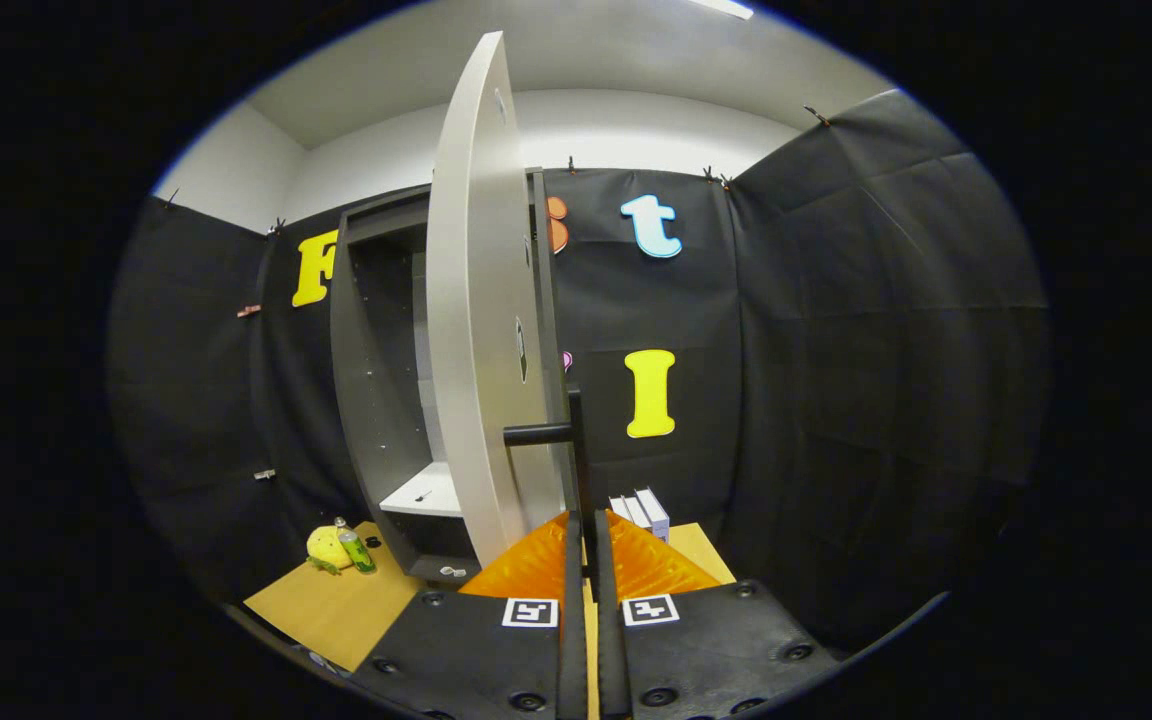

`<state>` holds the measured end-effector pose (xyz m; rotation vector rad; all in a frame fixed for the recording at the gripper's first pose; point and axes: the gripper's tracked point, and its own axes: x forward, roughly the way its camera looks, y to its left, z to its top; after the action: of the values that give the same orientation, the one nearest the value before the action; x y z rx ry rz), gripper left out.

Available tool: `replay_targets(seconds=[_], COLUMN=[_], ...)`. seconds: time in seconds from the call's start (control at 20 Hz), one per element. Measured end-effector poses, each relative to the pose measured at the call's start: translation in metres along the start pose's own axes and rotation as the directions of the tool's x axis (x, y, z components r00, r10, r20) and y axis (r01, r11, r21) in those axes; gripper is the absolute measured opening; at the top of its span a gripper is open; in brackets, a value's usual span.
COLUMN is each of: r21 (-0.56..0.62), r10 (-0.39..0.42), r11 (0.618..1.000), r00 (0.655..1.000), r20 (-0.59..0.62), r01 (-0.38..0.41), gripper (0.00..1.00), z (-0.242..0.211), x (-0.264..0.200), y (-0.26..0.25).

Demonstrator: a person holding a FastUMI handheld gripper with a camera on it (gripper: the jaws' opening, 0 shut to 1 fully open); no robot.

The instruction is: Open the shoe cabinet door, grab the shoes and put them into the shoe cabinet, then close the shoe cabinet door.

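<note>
- gripper view: hand-held gripper (584,540) has its fingers (572,600) drawn narrow, w/ a thin dark vertical handle bar (576,450) clamped between the tips; both fingers appear to press on it
- handle bar joins the cabinet door (476,300) via a short horizontal stub (538,434); door sits just ahead of the fingers, slightly to their left
- door swung open, seen nearly edge-on; long axis upright, bowed by the lens; pale inner face turned toward the opening
- shoe cabinet (366,400) stands beyond & left of the door; dark frame, tall axis vertical, open front facing the camera; a white shelf (426,492) shows low inside
- upper interior dark, hard to make out; door covers the cabinet's right part
- floor board (336,605) tan; yellow soft toy (326,547) w/ a green bottle (354,548) beside it, left of the cabinet base, well apart from fingers
- small white boxes (644,512) just beyond the fingertips, to the right; lower parts hidden by the gripper
</note>
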<state>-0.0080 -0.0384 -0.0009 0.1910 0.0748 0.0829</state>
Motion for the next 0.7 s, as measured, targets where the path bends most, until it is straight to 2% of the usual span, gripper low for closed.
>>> replay_targets(seconds=[0.2,0.3,0.4,0.45,0.6,0.7], r21=[0.007,-0.007,-0.003,-0.004,-0.045,-0.026], r10=[-0.031,-0.003,0.031,0.043,0.087,0.143], r11=[0.999,1.000,0.999,0.999,0.993,0.985], r00=[0.999,0.997,0.984,0.976,0.938,0.899], r20=[-0.017,-0.076,-0.173,-0.214,-0.336,-0.414], r01=[0.031,0.003,-0.032,-0.045,-0.109,-0.169], gripper=[0.10,0.13,0.26,0.40,0.54,0.76], z=[-0.005,-0.021,-0.047,-0.058,-0.093,-0.117], x=[-0.022,-0.042,-0.055,-0.066,-0.087,-0.098], y=[-0.006,0.007,0.020,0.024,0.040,0.064])
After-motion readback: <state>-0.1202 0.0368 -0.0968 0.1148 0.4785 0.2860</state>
